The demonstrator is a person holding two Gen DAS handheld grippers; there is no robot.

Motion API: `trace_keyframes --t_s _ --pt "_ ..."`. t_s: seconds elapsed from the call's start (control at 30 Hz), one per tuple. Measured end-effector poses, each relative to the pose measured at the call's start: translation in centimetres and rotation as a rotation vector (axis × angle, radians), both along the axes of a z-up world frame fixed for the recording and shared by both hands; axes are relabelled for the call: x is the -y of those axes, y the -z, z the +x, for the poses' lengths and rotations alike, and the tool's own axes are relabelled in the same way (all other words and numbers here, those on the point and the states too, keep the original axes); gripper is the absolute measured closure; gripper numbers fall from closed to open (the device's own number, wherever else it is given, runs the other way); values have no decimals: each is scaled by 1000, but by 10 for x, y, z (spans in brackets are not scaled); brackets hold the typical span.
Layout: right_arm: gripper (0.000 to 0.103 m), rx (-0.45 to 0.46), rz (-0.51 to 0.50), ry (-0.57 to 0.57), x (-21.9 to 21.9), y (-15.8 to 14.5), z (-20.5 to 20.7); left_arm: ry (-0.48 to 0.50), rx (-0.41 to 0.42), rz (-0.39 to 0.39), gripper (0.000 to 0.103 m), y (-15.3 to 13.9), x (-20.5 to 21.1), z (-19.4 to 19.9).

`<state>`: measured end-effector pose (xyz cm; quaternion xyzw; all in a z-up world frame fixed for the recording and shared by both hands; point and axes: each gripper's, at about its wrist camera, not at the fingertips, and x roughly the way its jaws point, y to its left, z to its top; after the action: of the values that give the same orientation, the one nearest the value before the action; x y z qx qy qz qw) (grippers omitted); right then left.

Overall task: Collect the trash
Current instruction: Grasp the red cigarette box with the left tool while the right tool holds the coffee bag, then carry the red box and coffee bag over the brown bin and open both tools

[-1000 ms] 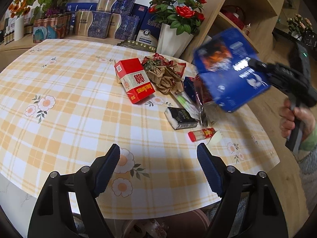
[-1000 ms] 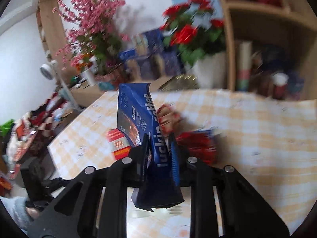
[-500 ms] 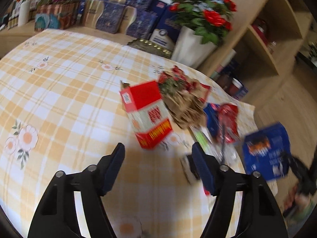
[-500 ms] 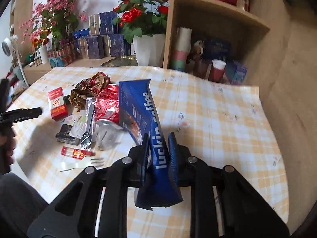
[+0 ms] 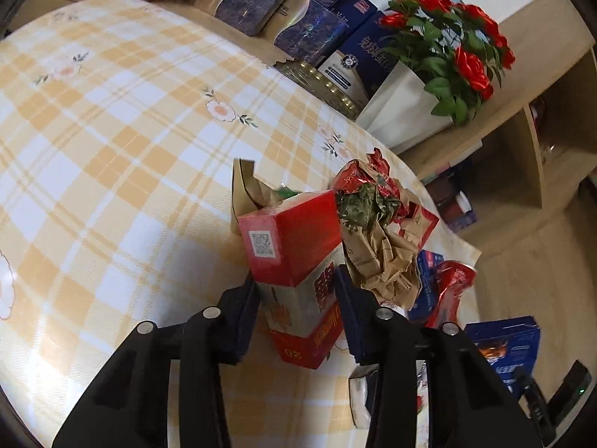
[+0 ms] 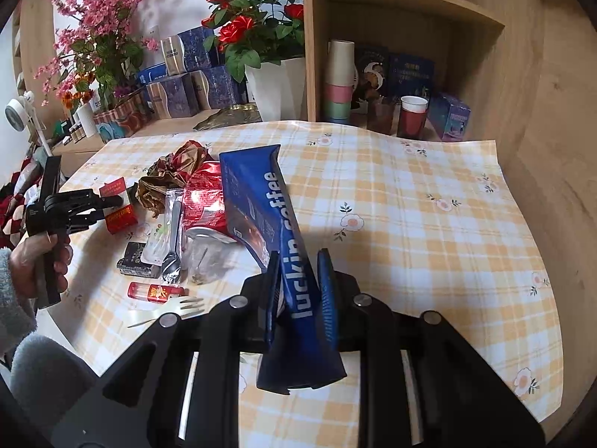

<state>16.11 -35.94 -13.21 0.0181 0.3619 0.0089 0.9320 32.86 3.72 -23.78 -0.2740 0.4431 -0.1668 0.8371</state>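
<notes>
- Left wrist view: the left gripper (image 5: 296, 298) has its jaws on either side of the red box (image 5: 294, 257), which lies on the checked table (image 5: 112, 142). The jaws have just been closing with the box between them. Both pads stand at the box's sides, and contact appears made, though how firmly they press cannot be told.
- Left wrist view: just beyond the box lies the crumpled brown wrapper (image 5: 380, 250), touching it. A red foil packet (image 5: 453, 280) lies further right, at the table edge.
- Right wrist view: the right gripper (image 6: 298, 280) is clamped on the blue coffee bag (image 6: 261, 201), which stands up out of the jaws, clear of the table. This item counts as picked up but not yet disposed of; no bin shows in either view.
- Right wrist view: items left on the table are the wrapper, the red foil packet, a clear bag with a spoon (image 6: 172, 231), a small black pack (image 6: 133, 259), a small red tube (image 6: 156, 292) and a plastic fork (image 6: 168, 310).
- Status: 1 item is in hand, 1 more is being gripped, and at least 6 items remain on the table. The task appears to be at an early stage.
</notes>
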Motion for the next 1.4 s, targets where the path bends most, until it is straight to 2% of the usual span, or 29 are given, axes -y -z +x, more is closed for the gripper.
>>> trace_keyframes --t_s 0.17,0.37,0.67,0.97,1.13,1.4 --pt "80 2 20 2 2 0 -1 73 99 66 80 -26 9 -22" --pt "81 33 43 24 -3 -6 -9 185 217 133 81 -71 24 -69" --pt "81 80 122 -7 -20 -33 -43 225 313 188 81 -123 21 -152" --pt "81 55 168 -98 -57 -40 -99 211 318 150 81 -137 -3 -234" --pt "81 13 179 -165 -81 -33 -131 215 318 165 81 -137 -12 -274" --pt "81 -130 146 -328 -136 6 -172 222 333 195 81 -135 -23 -320"
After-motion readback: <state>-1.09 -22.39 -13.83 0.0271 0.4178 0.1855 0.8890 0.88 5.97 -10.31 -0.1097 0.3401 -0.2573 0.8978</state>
